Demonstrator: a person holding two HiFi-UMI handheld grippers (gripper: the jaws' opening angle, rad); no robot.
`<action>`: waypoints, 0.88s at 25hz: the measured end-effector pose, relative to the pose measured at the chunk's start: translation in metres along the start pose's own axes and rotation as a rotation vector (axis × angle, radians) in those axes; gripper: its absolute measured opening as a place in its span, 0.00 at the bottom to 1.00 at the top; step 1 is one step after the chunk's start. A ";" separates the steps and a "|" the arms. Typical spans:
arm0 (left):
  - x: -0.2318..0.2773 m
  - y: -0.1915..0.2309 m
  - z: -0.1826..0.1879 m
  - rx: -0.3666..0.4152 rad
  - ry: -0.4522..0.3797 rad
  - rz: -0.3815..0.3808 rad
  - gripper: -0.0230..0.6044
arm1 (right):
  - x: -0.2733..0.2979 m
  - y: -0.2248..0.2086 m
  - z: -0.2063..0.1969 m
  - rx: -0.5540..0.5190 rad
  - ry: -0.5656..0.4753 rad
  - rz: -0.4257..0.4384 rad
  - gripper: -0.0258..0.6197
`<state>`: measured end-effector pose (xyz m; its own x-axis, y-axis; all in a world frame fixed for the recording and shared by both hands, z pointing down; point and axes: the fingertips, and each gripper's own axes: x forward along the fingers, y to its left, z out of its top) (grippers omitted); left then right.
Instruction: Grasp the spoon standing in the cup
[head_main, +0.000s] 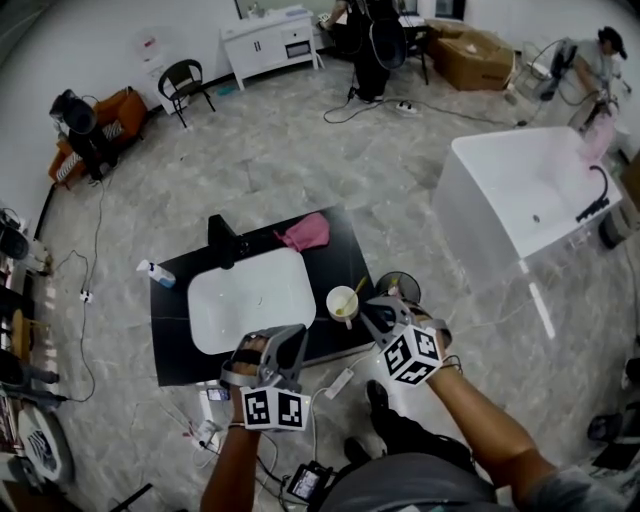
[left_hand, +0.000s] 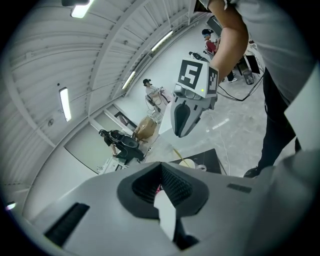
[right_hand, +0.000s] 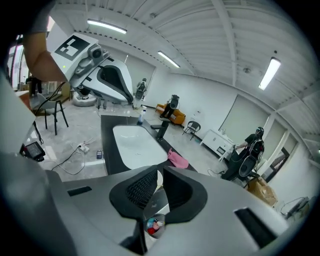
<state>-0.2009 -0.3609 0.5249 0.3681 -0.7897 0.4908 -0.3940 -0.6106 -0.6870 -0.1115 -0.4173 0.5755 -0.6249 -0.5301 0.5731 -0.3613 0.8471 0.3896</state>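
A cream cup (head_main: 342, 303) stands at the front right corner of the black counter (head_main: 340, 245). A yellowish spoon (head_main: 358, 289) leans out of it toward the upper right. My right gripper (head_main: 369, 313) hangs just right of the cup, fingertips close to its rim. Its jaws stand a narrow gap apart with nothing between them (right_hand: 160, 176). My left gripper (head_main: 272, 340) hovers over the counter's front edge, left of the cup, jaws together and empty (left_hand: 161, 172). The left gripper view shows the cup (left_hand: 188, 163) and spoon (left_hand: 176, 152) under the right gripper (left_hand: 181, 131).
A white sink basin (head_main: 250, 298) with a black faucet (head_main: 222, 241) fills the counter's middle. A pink cloth (head_main: 306, 232) lies behind it and a spray bottle (head_main: 158, 272) at its left. A dark bin (head_main: 399, 286) sits on the floor beside the cup. A white bathtub (head_main: 525, 195) stands far right.
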 end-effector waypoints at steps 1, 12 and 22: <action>0.003 0.000 -0.001 -0.007 0.003 -0.004 0.04 | 0.004 -0.001 -0.004 0.019 0.004 0.007 0.13; 0.038 -0.012 -0.021 -0.066 0.039 -0.053 0.04 | 0.051 -0.007 -0.049 0.200 0.056 0.065 0.19; 0.065 -0.024 -0.040 -0.111 0.068 -0.091 0.04 | 0.092 -0.002 -0.086 0.447 0.063 0.136 0.25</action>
<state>-0.2015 -0.4004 0.5950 0.3499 -0.7305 0.5864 -0.4534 -0.6798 -0.5764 -0.1087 -0.4708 0.6893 -0.6488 -0.4030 0.6454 -0.5503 0.8344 -0.0322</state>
